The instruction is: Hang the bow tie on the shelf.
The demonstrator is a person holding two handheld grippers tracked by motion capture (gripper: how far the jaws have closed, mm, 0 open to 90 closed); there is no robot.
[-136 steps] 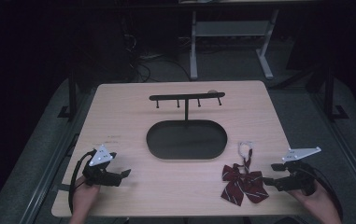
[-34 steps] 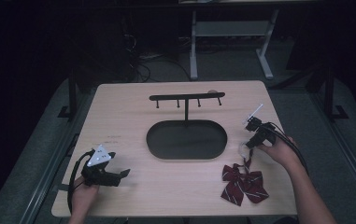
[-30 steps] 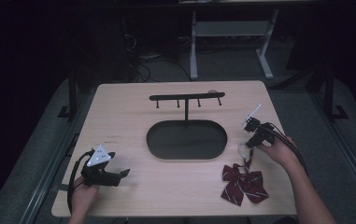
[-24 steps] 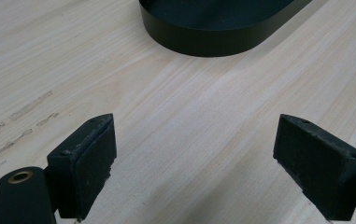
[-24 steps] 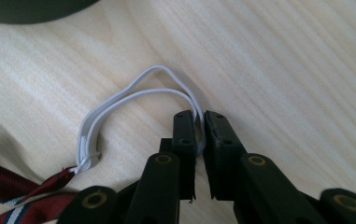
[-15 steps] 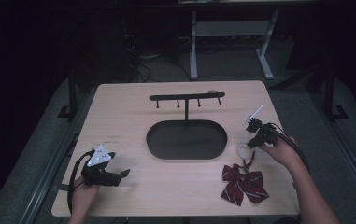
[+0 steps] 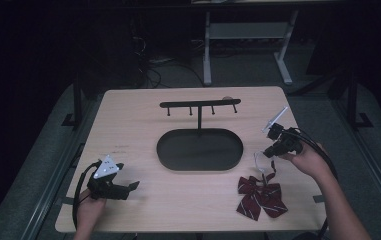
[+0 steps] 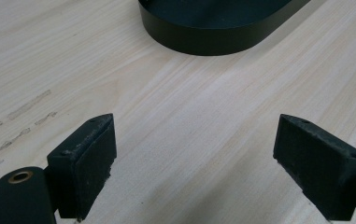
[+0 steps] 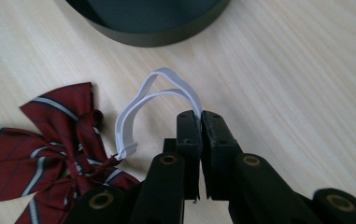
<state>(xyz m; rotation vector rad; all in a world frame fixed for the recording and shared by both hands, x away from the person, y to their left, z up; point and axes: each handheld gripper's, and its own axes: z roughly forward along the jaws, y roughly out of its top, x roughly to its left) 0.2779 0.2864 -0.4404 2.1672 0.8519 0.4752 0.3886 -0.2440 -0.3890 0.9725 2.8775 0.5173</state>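
A dark red striped bow tie [image 7: 258,194] [image 9: 49,140] lies on the wooden table near its front right. Its white elastic loop [image 7: 260,163] [image 9: 140,100] stands up from it. My right gripper [image 7: 268,153] [image 9: 200,116] is shut on the top of that loop, just right of the black oval base [image 7: 199,149] [image 9: 147,21] of a hook stand. The stand's bar with several hooks [image 7: 199,104] rises behind. My left gripper [image 7: 132,186] [image 8: 194,154] rests open on the table at the front left, with nothing between its fingers.
The table's front edge [image 7: 188,231] runs close to both hands. Bare wood lies between the left gripper and the oval base [image 8: 217,28]. Dark floor, cables and a white frame leg [image 7: 207,55] sit beyond the table's far edge.
My right gripper came from the front right corner to the elastic loop, then rose slightly with the loop pinched in it. The left gripper stayed put.
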